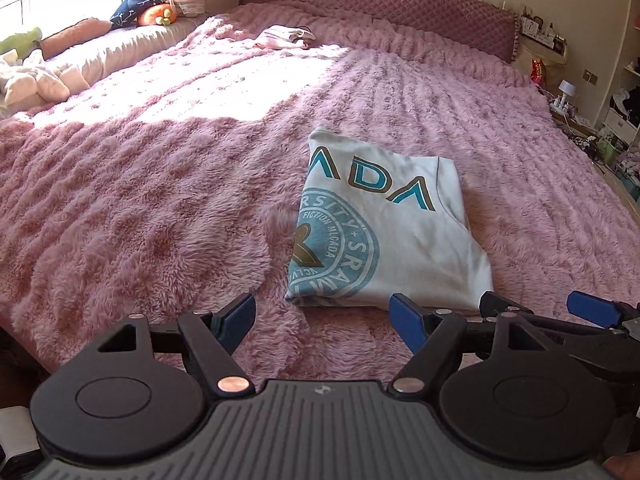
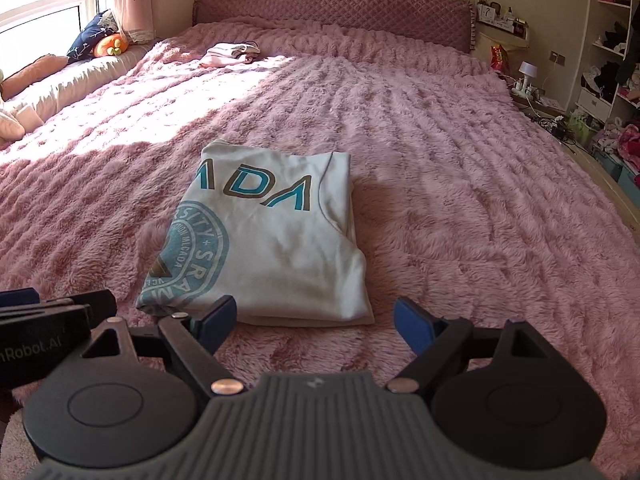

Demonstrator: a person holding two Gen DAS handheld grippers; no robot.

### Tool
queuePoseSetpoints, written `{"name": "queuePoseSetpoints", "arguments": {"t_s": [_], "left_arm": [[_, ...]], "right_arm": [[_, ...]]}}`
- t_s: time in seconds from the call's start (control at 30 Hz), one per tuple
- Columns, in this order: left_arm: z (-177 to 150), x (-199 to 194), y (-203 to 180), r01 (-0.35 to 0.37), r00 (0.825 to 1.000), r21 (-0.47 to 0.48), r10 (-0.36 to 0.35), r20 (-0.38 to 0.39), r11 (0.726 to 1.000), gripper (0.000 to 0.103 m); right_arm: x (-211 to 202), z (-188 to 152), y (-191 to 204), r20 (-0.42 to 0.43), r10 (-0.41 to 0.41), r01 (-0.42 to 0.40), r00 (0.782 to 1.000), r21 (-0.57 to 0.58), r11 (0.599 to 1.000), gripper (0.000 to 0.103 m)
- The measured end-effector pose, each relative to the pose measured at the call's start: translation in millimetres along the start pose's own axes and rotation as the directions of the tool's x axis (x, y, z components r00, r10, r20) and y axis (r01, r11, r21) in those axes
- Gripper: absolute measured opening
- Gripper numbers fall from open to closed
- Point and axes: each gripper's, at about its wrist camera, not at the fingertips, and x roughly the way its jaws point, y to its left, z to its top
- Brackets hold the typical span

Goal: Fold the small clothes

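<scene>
A folded white T-shirt [image 1: 384,224] is seen lying flat on the pink fluffy bedspread [image 1: 160,200], roughly in the middle of the bed and well short of the quilted headboard [image 1: 380,4]. Its upper face is printed with teal letters edged in brown and part of a round teal emblem; the fold line runs along the shirt's left edge, where the print is cut off.

The left hand-held gripper [image 1: 328,318] is held above the bedspread just in front of the shirt's near edge, its blue-padded jaws spread wide with nothing between them. The right hand-held gripper [image 2: 316,320] is likewise held wide and empty, poised before the same near edge. Neither pair of pads is pressed on the fabric, though whether the inner pad tips brush the hem cannot be judged from these low angles. The two grippers are held side by side, each showing at the edge of the other's view.

Farther up the bed, near the headboard, a smaller pale pink folded garment [image 2: 230,54] is laid in a patch of sunlight. Cushions and soft toys [image 1: 140,6] are lined along the window side, and cluttered shelves [image 2: 612,60] are visible on the far right.
</scene>
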Motion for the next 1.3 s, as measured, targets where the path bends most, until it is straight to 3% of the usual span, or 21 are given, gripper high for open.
{"name": "queuePoseSetpoints", "arguments": {"t_s": [1.3], "left_arm": [[-8.4, 10.0, -4.6, -0.012, 0.997, -0.001, 0.012, -0.083, 1.000, 0.088]], "right_arm": [[15.0, -7.1, -3.7, -0.063, -0.025, 0.026, 0.998, 0.024, 0.999, 0.082]]}}
